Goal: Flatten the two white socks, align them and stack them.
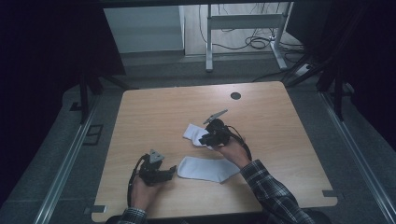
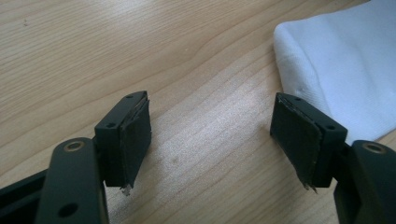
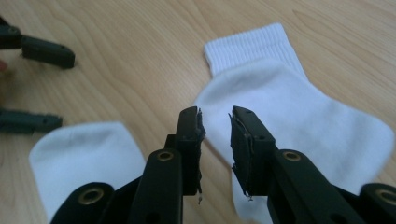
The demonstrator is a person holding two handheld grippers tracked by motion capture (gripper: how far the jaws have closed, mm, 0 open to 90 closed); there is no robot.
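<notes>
Wooden table; dark round hole near far edge; cables on floor beyond.

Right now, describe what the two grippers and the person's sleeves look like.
Both the left gripper and the right gripper are black with two flat-padded jaws, a grey three-cornered plate on top and a trailing black cable. The sleeves are dark plaid.

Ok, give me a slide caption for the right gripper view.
Right tool, jaws narrowly apart and gripping nothing, poised over a white sock; second sock beside it on the wooden table.
</notes>
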